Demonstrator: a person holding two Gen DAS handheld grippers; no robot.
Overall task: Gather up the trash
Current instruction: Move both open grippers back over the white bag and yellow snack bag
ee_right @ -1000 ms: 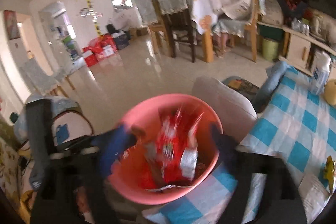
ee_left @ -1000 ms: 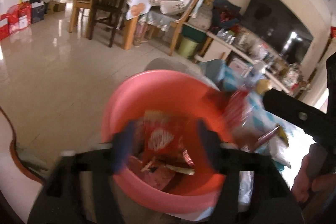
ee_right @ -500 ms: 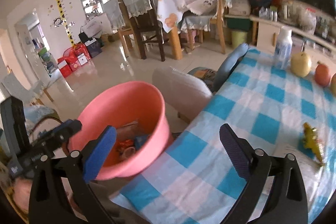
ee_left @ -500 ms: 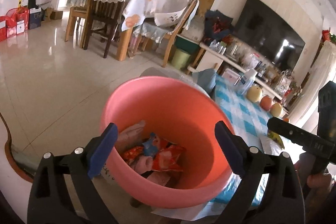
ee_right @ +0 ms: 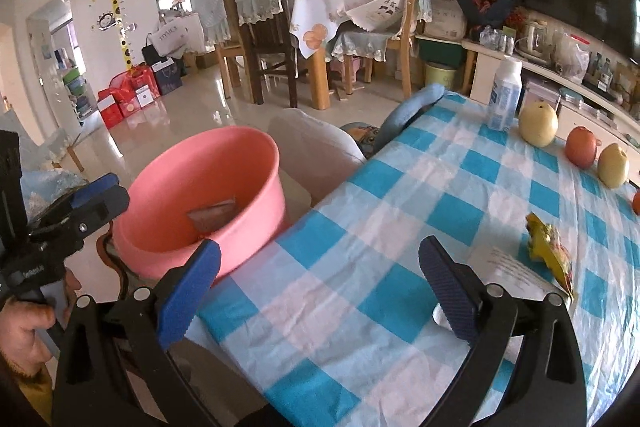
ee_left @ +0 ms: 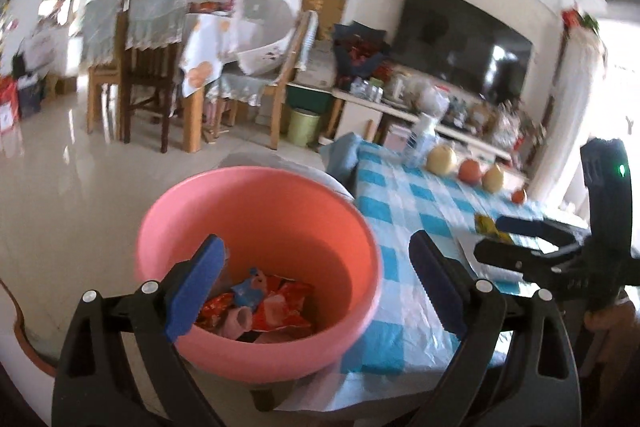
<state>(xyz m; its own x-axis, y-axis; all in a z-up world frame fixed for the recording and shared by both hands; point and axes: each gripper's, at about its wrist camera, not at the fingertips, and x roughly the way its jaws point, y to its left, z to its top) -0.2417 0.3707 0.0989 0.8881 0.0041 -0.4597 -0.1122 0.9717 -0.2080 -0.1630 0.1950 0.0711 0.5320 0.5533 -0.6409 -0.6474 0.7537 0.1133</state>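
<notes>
A pink basin (ee_left: 256, 227) stands beside the table's near-left corner and holds several crumpled red and blue wrappers (ee_left: 260, 307). It also shows in the right wrist view (ee_right: 208, 195). My left gripper (ee_left: 316, 291) is open and empty over the basin's right rim. My right gripper (ee_right: 320, 291) is open and empty above the checked tablecloth (ee_right: 400, 227). A yellow snack wrapper (ee_right: 550, 255) lies on the cloth to the right, next to a white paper (ee_right: 508, 271). The right gripper also shows in the left wrist view (ee_left: 528, 239).
A white bottle (ee_right: 505, 95), two pears (ee_right: 538, 123) and an orange fruit (ee_right: 582, 147) stand along the table's far edge. A grey-white chair back (ee_right: 312, 143) stands behind the basin. Dining chairs and a table (ee_right: 312, 27) stand further back across the tiled floor.
Both grippers dropped wrappers into the basin and opened. The right gripper swung right, away from the basin and over the table. The left view shifted right.
</notes>
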